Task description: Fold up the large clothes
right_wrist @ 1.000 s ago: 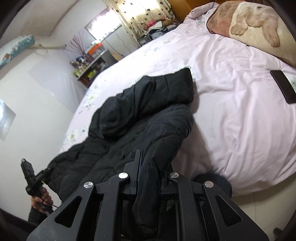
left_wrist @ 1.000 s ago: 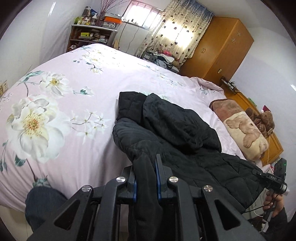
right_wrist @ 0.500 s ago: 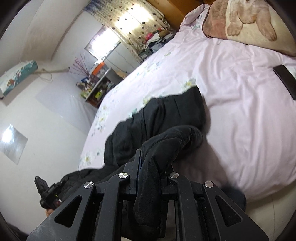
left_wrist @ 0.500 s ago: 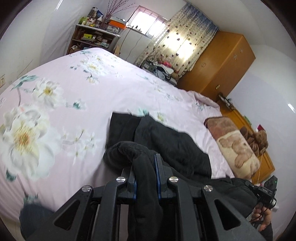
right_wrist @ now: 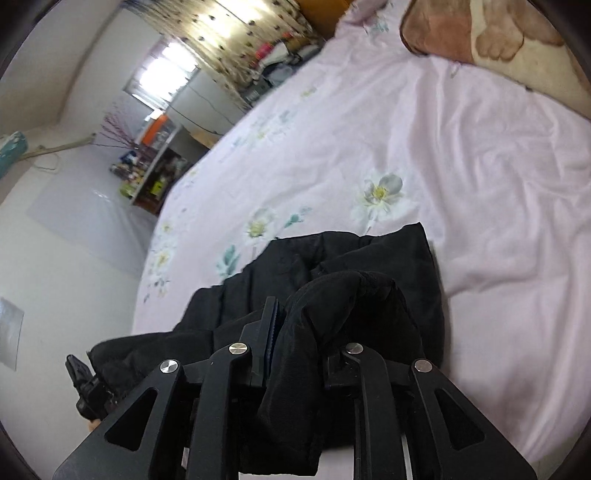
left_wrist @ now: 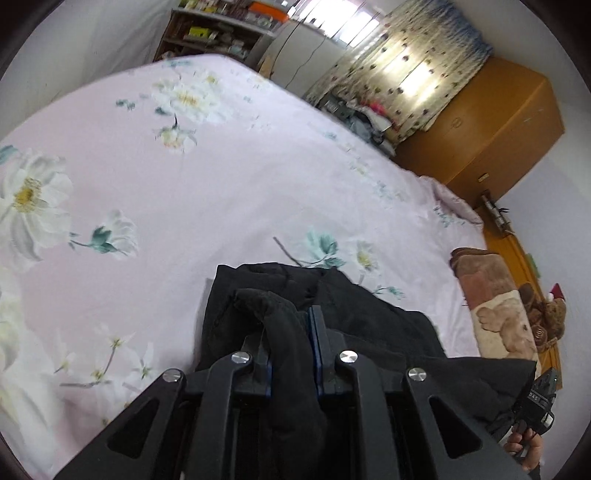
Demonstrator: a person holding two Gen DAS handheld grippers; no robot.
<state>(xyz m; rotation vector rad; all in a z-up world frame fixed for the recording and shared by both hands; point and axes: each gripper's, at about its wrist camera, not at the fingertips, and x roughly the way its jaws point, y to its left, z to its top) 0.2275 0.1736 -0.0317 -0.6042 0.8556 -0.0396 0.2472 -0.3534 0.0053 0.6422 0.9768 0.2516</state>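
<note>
A black padded jacket [left_wrist: 373, 328] lies on the pink flowered bedsheet [left_wrist: 192, 177], bunched into a fold close in front of both cameras. My left gripper [left_wrist: 290, 326] is shut on a thick ridge of the jacket's edge, which rises between the blue pads. In the right wrist view the jacket [right_wrist: 373, 254] shows its far edge flat on the sheet [right_wrist: 461, 166]. My right gripper [right_wrist: 306, 325] has a fat roll of the fabric between its fingers and over the right finger; its jaws are opening, with the left pad still against the cloth.
A brown blanket with a bear print [left_wrist: 495, 310] lies at the bed's right end, a stuffed bear [left_wrist: 546, 314] beside it. A wooden wardrobe [left_wrist: 498, 118], curtained window and cluttered shelf [left_wrist: 214, 33] stand beyond the bed. A hand [left_wrist: 524, 446] holds the other gripper's handle.
Both grippers have swept forward over the bed, carrying the jacket's edge with them. The jacket now lies doubled over itself and the far flowers on the sheet are much closer.
</note>
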